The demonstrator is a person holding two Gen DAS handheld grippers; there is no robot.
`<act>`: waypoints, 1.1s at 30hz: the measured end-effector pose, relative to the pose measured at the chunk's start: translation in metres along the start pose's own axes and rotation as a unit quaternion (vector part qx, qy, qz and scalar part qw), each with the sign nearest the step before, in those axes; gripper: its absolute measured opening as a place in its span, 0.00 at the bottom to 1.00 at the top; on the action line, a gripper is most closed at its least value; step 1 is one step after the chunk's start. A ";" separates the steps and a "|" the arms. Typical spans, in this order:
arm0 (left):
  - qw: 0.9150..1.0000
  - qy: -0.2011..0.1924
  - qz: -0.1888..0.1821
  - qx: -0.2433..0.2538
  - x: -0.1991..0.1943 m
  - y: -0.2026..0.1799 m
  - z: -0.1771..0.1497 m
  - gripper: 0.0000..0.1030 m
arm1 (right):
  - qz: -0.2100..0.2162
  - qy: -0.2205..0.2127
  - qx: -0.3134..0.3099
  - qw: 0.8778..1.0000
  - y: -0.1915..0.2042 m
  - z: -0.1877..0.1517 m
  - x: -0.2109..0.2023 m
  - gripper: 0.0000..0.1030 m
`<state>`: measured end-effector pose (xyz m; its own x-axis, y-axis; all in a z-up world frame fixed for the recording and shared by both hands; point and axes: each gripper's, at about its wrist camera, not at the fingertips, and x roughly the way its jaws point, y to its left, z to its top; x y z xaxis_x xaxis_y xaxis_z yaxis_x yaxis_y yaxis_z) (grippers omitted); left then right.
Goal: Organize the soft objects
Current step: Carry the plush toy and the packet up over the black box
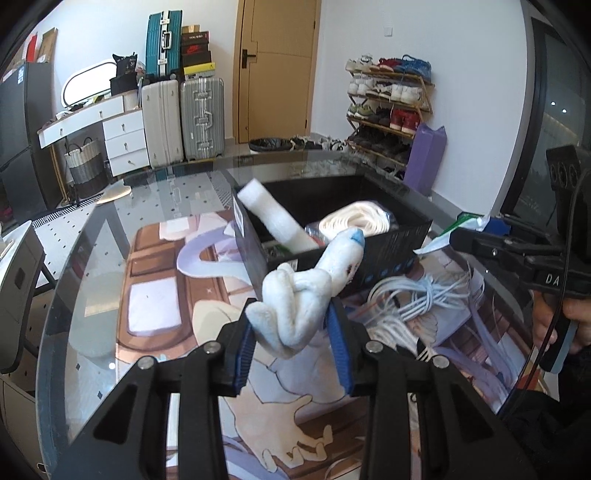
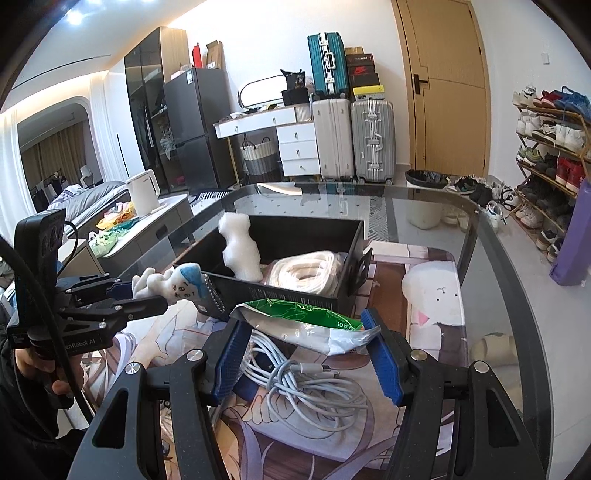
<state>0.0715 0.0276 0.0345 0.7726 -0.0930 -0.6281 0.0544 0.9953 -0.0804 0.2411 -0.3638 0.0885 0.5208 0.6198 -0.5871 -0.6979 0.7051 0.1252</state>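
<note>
Left gripper (image 1: pixel 291 332) fingers pinch the plush toy (image 1: pixel 310 288), its long axis pointing ahead toward the black box (image 1: pixel 354 258) just beyond. Right gripper (image 2: pixel 306 354) fingers clamp the green-white bag (image 2: pixel 314 325) above the worktop (image 2: pixel 480 229)

Both views are evenly and brightly lit. A ceiling light (image 2: pixel 75 16) is blown out at the far left of the right wrist view. Reflections and glare are carried by the glass table (image 1: pixel 184 184). Straight lines are bent near the edges, and the corners are blacked out. Slight softness is seen throughout; shadows are faint.
</note>
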 end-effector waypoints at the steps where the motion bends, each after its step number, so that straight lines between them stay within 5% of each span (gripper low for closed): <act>1: 1.000 -0.004 0.002 0.001 -0.001 -0.001 0.002 0.34 | 0.001 -0.004 0.000 1.000 0.000 0.001 -0.002 0.61; 15: 0.999 -0.044 -0.004 0.004 -0.002 -0.007 0.037 0.34 | 0.007 -0.041 -0.019 0.999 0.004 0.022 -0.017 0.61; 33: 0.999 -0.035 0.000 0.004 0.036 -0.006 0.064 0.34 | 0.008 -0.014 -0.039 0.999 0.010 0.045 0.021 0.61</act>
<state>0.1394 0.0198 0.0626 0.8153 -0.0911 -0.5719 0.0588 0.9955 -0.0748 0.2674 -0.3284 0.1130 0.5223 0.6414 -0.5620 -0.7416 0.6670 0.0719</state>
